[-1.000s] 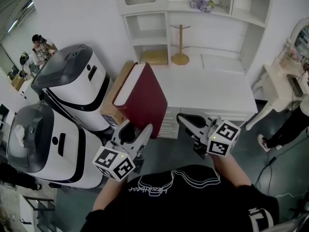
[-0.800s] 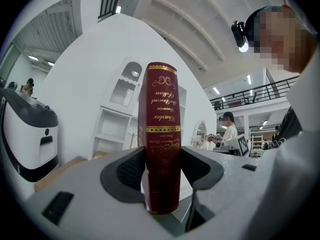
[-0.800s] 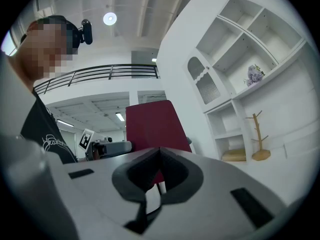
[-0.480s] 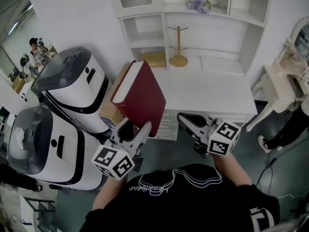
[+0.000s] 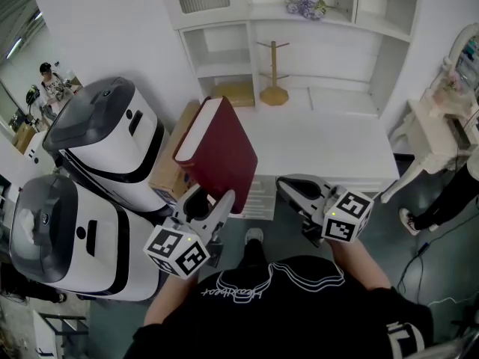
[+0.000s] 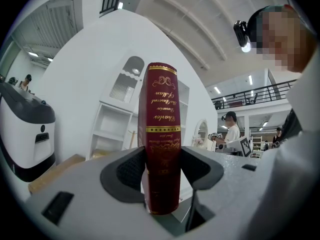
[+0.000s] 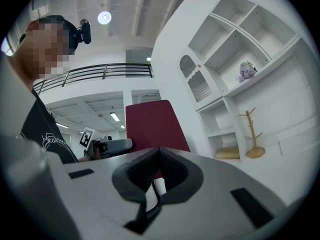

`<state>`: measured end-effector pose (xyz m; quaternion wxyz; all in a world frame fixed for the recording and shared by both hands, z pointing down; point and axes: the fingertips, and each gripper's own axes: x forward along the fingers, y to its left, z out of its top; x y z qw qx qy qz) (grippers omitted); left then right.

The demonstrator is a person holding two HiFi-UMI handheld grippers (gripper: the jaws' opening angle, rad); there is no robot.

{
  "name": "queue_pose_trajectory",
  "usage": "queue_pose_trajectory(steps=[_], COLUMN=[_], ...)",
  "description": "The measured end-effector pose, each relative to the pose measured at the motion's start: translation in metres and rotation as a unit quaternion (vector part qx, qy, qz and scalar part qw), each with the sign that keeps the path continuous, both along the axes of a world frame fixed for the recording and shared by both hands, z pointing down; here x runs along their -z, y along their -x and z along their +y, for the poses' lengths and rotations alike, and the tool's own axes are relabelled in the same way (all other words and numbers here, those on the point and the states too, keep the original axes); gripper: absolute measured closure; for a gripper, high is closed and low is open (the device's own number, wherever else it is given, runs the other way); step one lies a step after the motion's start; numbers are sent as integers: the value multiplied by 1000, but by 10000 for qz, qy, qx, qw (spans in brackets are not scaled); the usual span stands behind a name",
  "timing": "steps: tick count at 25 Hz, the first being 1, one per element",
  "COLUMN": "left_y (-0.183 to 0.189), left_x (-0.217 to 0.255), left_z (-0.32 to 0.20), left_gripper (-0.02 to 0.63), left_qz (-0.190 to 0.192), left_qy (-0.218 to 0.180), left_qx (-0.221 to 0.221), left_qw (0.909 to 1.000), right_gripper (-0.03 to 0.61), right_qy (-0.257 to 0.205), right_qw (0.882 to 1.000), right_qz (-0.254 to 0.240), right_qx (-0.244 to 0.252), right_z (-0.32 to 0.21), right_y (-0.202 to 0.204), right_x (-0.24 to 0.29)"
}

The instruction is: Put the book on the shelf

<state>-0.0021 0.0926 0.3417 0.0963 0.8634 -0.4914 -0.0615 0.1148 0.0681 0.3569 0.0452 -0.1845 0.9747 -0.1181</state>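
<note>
One book (image 6: pixel 161 124), pinched by left hand-held gripper (image 5: pixel 212 198), shows gilt spine only in left gripper view (right hand-held gripper (image 7: pixel 159 153) closed).

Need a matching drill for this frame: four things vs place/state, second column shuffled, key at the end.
Things:
1. red book
2. right tool
3. wooden peg stand
4. purple flowers

Place or state:
A. on the upper shelf
B. jaws together, nothing between them
C. clamped in the left tool
D. standing on the white countertop

Pairs: 1-C, 2-B, 3-D, 4-A
</note>
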Motion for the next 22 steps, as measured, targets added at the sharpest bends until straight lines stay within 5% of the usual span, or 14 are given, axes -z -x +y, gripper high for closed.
queue_pose_trajectory(steps=[22], left_y=[67], left_x=[-5], left_z=[-170], left_gripper=[393], left_qz=[66], left_qy=[108], left_qx=[-108], left_qw=[9999], right_gripper=[572], right_qy=[82], right_qw=[9997], right_qz=[81], right_qx=[-215], right_z=[-163], right_y=[60], right_x=[5])
